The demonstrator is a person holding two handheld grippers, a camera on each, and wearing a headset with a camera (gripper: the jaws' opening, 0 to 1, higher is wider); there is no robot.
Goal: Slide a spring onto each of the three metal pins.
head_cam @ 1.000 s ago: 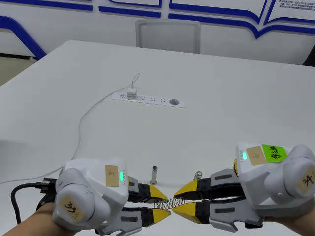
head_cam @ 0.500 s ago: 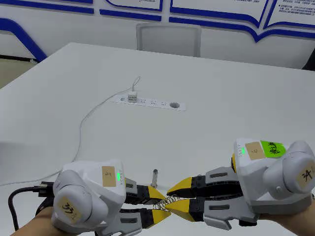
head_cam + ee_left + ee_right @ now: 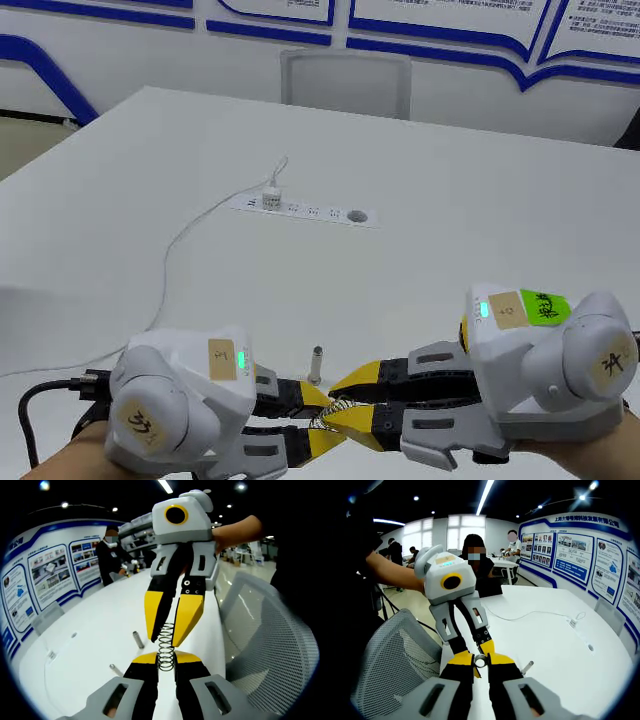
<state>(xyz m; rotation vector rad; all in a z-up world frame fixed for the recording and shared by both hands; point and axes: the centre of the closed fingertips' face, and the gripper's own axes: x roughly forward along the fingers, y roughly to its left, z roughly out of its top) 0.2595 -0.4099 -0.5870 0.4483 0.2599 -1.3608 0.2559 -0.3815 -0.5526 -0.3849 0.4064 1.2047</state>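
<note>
Now, spring (image 3: 165, 647) spans tip to tip: left claw (image 3: 164, 659) clamped on one end, right claw (image 3: 480, 659) seemingly pinching other; upright pin (image 3: 316, 362) just beyond tips, equally near both.

Head view: thin coiled metal spring (image 3: 338, 408) mostly hidden between yellow tips; left tongs (image 3: 322, 420) body and both wrists cut off by bottom edge.

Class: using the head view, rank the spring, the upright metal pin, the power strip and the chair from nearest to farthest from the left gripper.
1. spring, held at the tips of the left gripper.
2. metal pin, standing just beyond the jaws.
3. power strip, farther off, near the centre.
4. chair, at the very back.
</note>
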